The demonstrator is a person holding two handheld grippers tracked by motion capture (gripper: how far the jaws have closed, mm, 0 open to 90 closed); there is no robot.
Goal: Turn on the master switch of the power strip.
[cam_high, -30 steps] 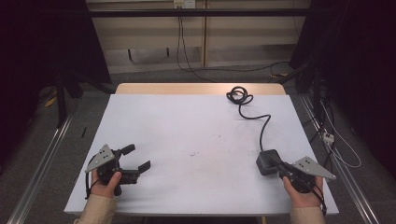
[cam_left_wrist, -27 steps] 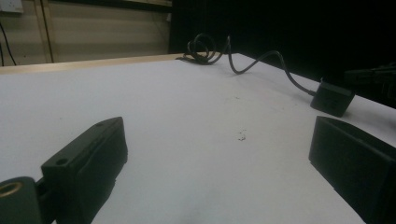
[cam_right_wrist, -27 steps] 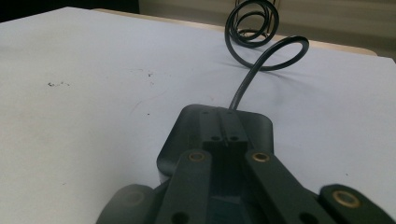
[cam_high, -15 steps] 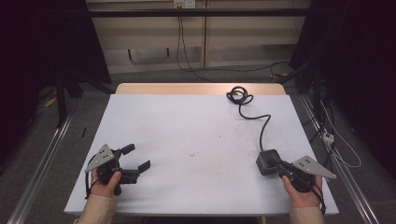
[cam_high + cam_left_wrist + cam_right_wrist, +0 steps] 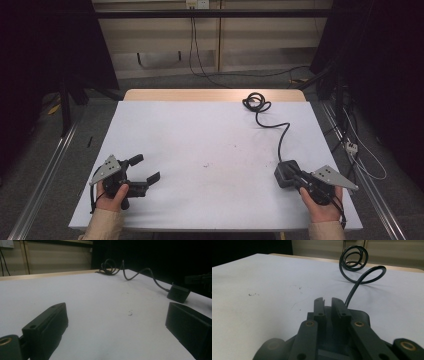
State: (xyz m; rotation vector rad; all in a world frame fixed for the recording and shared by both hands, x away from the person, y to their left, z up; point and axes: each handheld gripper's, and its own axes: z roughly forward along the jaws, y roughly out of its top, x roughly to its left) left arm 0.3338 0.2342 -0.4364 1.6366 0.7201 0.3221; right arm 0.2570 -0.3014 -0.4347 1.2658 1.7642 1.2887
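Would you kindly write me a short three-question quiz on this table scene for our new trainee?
1. True or false: the left gripper stands with its jaws wide apart and nothing between them.
2. Which thing lies right in front of the right gripper? A) a mug B) the black adapter C) a roll of tape
3. Fill in: the cable runs from the adapter to a ____ near the table's far edge.

Key: 1 true; 2 B; 3 coil. The right jaws are nearly closed just behind the adapter; a grip on it cannot be confirmed.
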